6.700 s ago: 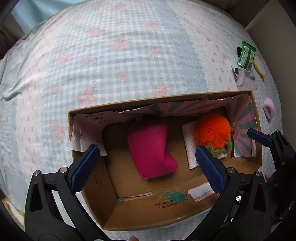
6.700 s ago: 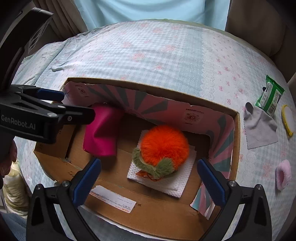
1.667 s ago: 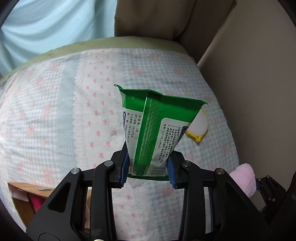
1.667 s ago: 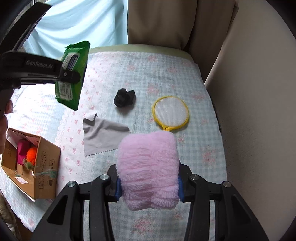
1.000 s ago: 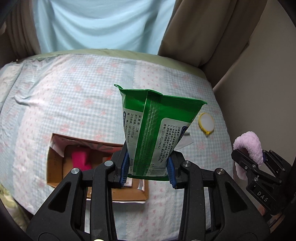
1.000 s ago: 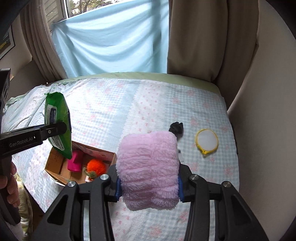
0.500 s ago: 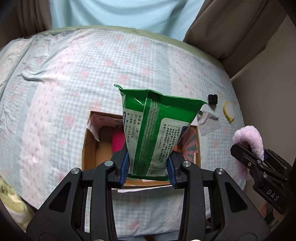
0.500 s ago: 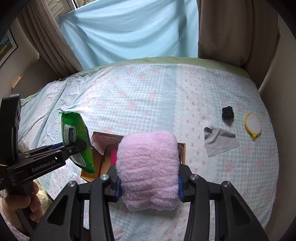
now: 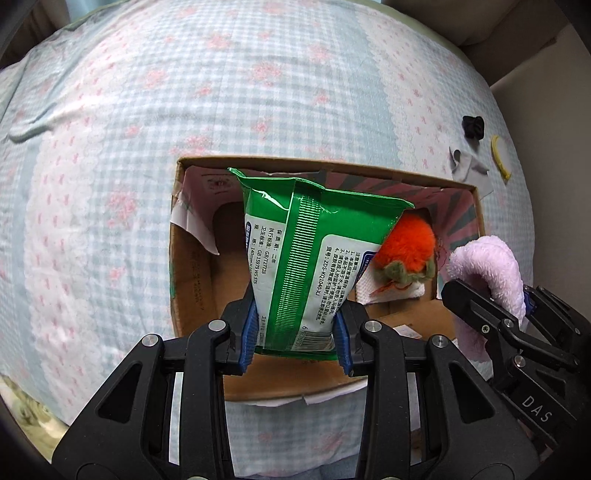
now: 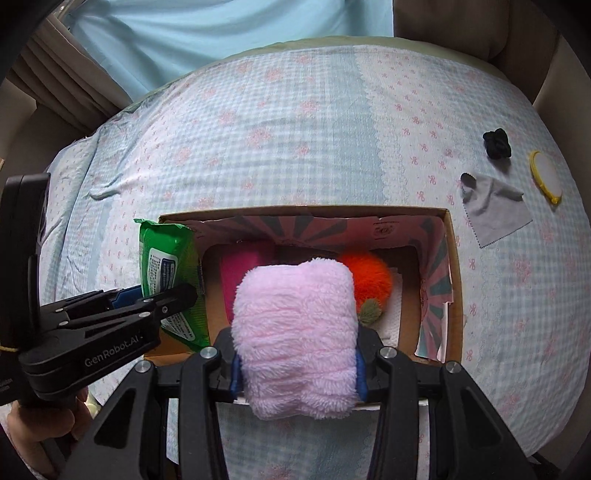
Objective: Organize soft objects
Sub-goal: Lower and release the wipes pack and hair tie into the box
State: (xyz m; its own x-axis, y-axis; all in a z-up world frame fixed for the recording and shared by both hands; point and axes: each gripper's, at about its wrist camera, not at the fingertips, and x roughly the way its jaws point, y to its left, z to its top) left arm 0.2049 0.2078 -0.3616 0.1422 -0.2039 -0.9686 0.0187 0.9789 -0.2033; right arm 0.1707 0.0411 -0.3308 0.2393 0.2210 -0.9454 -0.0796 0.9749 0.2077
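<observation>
My left gripper (image 9: 295, 343) is shut on a green wet-wipe pack (image 9: 310, 254) and holds it above the open cardboard box (image 9: 188, 266); the pack also shows in the right wrist view (image 10: 168, 273). My right gripper (image 10: 295, 373) is shut on a fluffy pink plush (image 10: 295, 339), held over the box's near side (image 10: 454, 280). It also shows in the left wrist view (image 9: 491, 266). Inside the box lie an orange pom-pom (image 10: 373, 277) on a white cloth (image 10: 395, 314) and a magenta pouch (image 10: 240, 269).
On the checked bedspread to the right lie a grey cloth (image 10: 495, 210), a black scrunchie (image 10: 496, 144) and a yellow-rimmed round pad (image 10: 546, 177). A blue curtain (image 10: 221, 33) hangs behind the bed. A wall runs along the right side.
Both grippers have come down closer to the box, which now fills more of each view. The pack and the plush stay gripped.
</observation>
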